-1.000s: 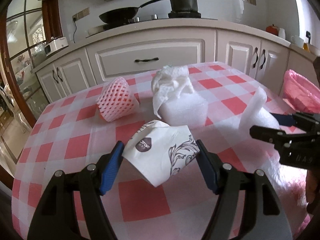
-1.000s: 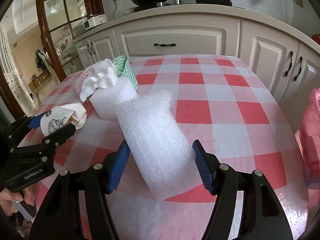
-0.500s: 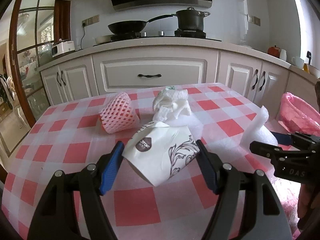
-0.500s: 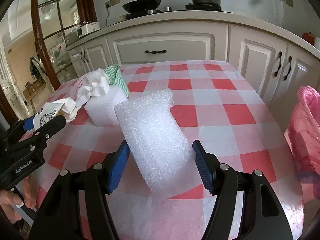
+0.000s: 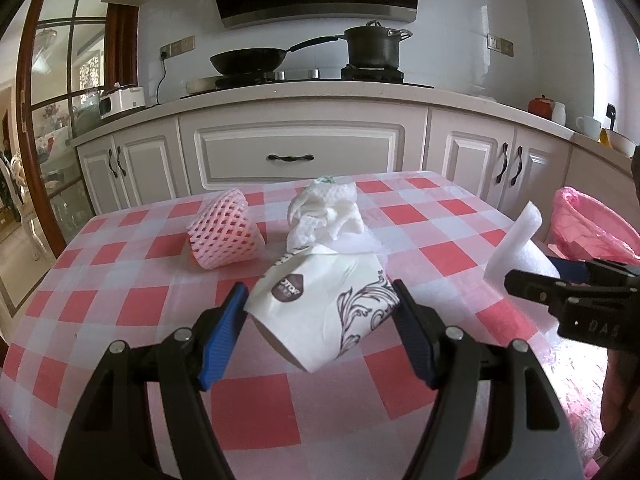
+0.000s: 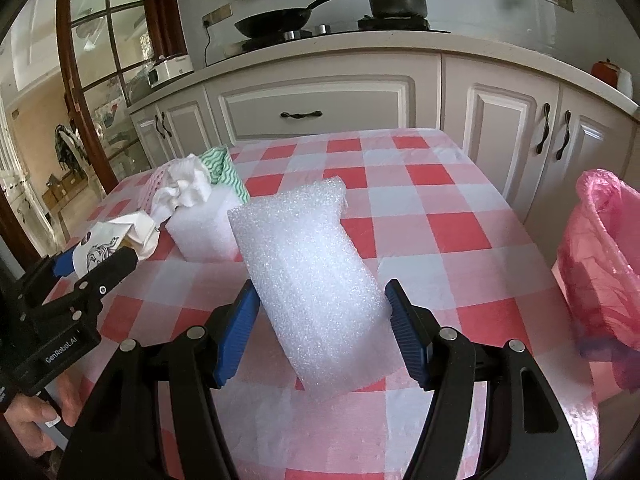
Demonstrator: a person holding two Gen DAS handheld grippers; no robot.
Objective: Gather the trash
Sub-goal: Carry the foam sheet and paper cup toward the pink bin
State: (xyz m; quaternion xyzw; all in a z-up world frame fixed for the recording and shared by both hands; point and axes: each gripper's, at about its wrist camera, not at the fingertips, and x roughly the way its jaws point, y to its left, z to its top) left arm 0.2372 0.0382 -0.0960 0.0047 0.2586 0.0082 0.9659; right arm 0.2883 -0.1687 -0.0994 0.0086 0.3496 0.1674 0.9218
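Note:
My left gripper (image 5: 320, 290) is shut on a crumpled white paper cup (image 5: 316, 316) with a brown logo and a dark floral print, held just above the checked table. My right gripper (image 6: 323, 288) is shut on a thick piece of white foam sheet (image 6: 304, 264), also off the table. In the right wrist view the left gripper (image 6: 100, 264) and its cup (image 6: 120, 236) show at the left. In the left wrist view the right gripper (image 5: 560, 284) and the foam sheet (image 5: 516, 240) show at the right. A bin lined with a pink bag (image 6: 600, 260) stands past the table's right edge.
On the red-and-white checked table (image 6: 440, 216) lie a pink foam fruit net (image 5: 224, 236), a crumpled white paper towel (image 5: 328, 212) on a white foam block (image 6: 204, 232), and a green-patterned cloth (image 6: 220, 164). Kitchen cabinets and a stove with pans stand behind.
Both cameras have tilted upward, so the table sits lower in view and more of the stove wall shows. The cup and the foam sheet stay gripped as before.

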